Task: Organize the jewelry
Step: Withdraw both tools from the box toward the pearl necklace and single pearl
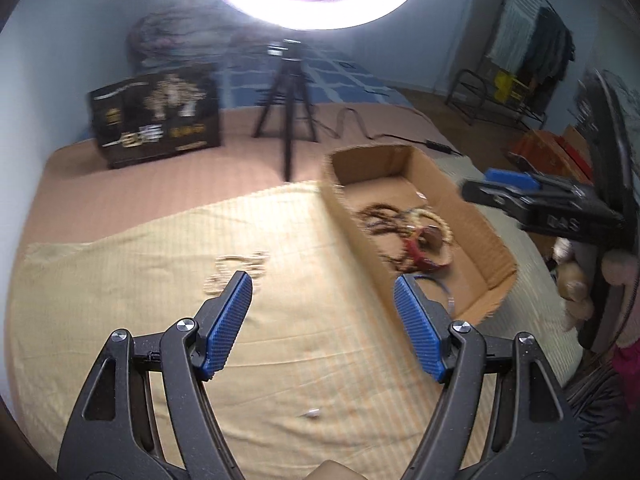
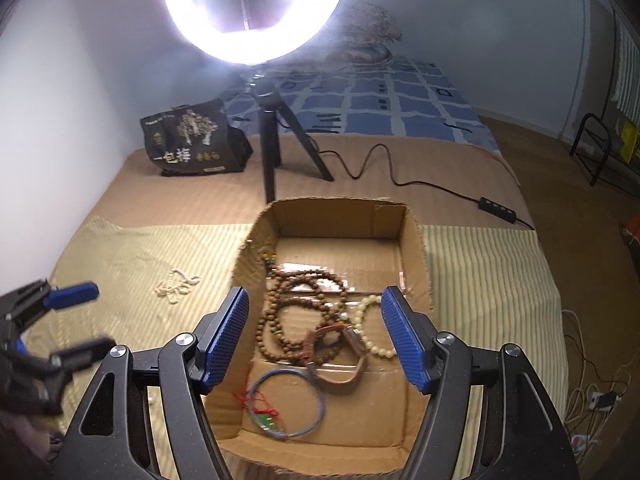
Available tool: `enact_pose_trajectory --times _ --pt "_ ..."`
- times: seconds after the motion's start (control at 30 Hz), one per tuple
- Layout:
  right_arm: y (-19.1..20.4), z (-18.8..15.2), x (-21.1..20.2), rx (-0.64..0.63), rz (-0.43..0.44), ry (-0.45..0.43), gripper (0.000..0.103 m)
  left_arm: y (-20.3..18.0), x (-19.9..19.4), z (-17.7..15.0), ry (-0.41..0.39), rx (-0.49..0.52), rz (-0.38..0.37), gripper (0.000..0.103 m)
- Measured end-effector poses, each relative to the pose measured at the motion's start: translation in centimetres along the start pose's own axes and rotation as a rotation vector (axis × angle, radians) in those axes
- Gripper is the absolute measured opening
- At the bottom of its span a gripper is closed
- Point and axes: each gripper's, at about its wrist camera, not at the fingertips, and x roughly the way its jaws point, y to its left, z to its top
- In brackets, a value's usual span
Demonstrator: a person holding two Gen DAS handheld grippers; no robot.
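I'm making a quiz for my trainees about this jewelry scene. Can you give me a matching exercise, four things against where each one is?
Things:
1. white bead string
2. blue bangle
3. black bag
4. left tongs

Places:
A. inside the cardboard box, near its front
B. on the brown cover, left of the tripod
C. on the striped yellow cloth, outside the box
D. open above the cloth, holding nothing

Pairs: 1-C, 2-A, 3-B, 4-D
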Motion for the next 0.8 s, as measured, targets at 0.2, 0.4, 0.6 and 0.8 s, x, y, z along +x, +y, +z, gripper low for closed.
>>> enact_pose_trajectory --times 0.2,0.4,0.6,0.8 --pt "3.1 -0.7 -1.0 -0.035 0.046 -0.014 0.068 5.4 -1.5 -0.5 -0.013 -0.083 0.062 0.076" --pt "7.3 -2.4 -1.8 -0.112 0.1 -0.023 0.068 8.5 -1.8 -0.8 -0.021 -0.126 0.083 0.076" --pt "11.5 -5.9 -1.7 -0.17 0.152 0.012 0.068 9.5 -0.9 -1.0 -0.01 -0.115 0.076 0.076" --pt "13.9 -9.6 0.5 -0.194 0.193 0.097 0.046 9.7 0.6 -1.4 0.02 -0.08 0.059 0.076"
